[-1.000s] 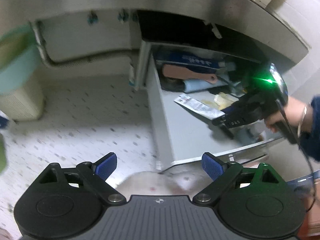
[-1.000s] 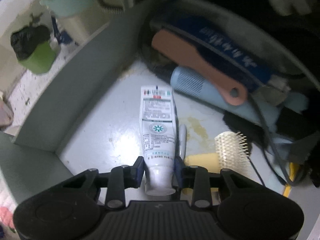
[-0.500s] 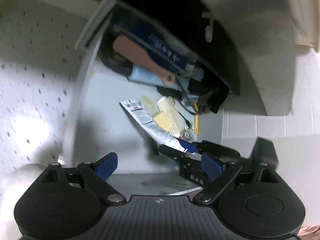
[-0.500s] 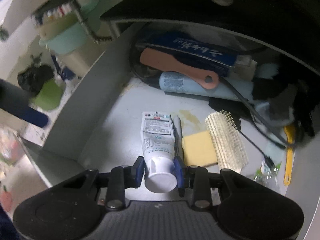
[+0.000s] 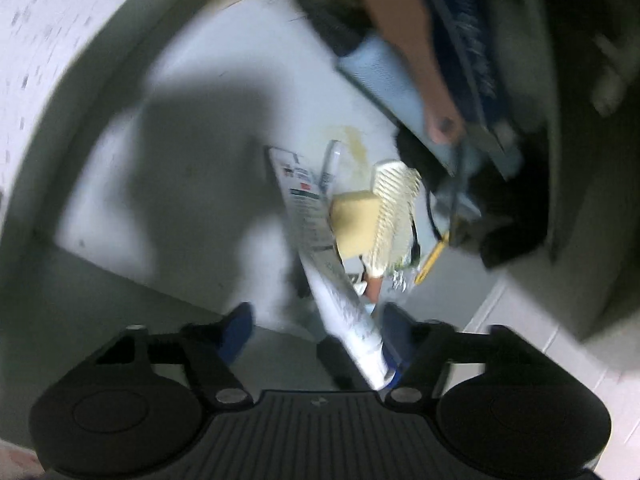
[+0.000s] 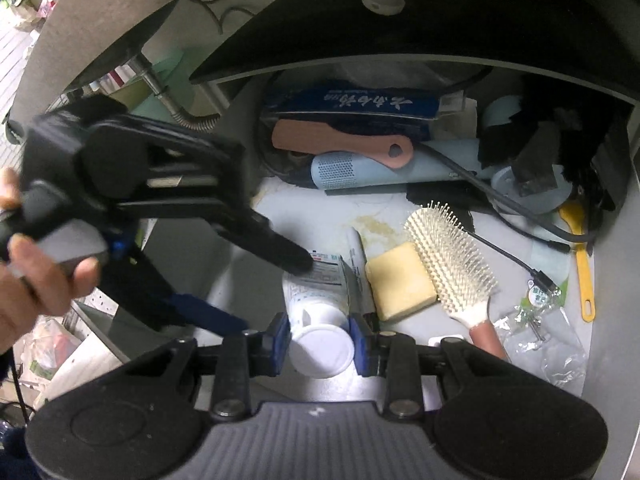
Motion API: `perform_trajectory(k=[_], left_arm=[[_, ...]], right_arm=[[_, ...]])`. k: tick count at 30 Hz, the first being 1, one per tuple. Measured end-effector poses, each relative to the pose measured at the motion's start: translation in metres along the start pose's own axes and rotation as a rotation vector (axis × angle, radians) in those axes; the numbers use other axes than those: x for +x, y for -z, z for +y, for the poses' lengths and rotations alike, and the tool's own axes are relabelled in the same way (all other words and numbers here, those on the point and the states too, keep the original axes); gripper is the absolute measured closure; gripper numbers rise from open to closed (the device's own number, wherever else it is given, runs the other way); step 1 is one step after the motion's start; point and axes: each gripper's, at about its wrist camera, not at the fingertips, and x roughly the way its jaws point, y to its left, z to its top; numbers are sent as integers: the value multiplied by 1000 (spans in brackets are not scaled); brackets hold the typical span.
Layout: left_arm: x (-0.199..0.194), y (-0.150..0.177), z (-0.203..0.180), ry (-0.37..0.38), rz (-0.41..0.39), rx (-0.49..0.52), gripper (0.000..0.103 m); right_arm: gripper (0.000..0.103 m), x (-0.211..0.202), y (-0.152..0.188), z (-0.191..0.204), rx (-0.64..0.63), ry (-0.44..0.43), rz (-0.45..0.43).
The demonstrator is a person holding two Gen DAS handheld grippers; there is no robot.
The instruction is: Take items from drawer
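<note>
Two blue pads of the right hand-held gripper (image 6: 319, 339) clamp the white tube (image 6: 320, 312) at its cap end, its far end low over the drawer (image 6: 304, 224) floor. Lift straight, clear of the yellow sponge (image 6: 400, 282) and hairbrush (image 6: 450, 268) alongside. Beyond, the left hand-held gripper (image 5: 316, 334) hangs spread wide, empty.

Glossy plastic tube (image 6: 320, 312); matt grey drawer (image 6: 612, 280) floor.
</note>
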Motion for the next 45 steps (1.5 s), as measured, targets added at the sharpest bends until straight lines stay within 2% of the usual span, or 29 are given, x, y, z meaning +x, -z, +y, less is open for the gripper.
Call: perform_trajectory(k=[4,6,8,14,19,24,27,32,38,45], left_arm=[[10,-6,10,51,12,-119,59],[15,-10,15,77,18,-179,74],[20,-13,20,102,24,-237,83],[21,-12,26,112,10,-287,86],[12,-12,21,151,-32,-201,87],[-12,-3,8,178,-105,-20,87],[-22,4,5,202,-122,62,88],[-39,13,11,284,-105,120,88],[-59,33,19,324,-73,172,88],[-105,58,23,347,-111,265,88]], right_arm=[[72,0,2,0,0,-8,-6],[72,0,3,0,2,-10,-9],[72,1,4,0,8,-11,-15],[72,3,8,-1,21,-8,-18],[72,-8,12,7,2,-7,-77],[73,-22,20,18,-4,-23,-149],[73,-30,26,26,-8,-30,-187],[73,-54,38,37,19,-78,-269],[73,-88,44,46,40,-119,-367],[73,-134,59,46,101,-112,-491]])
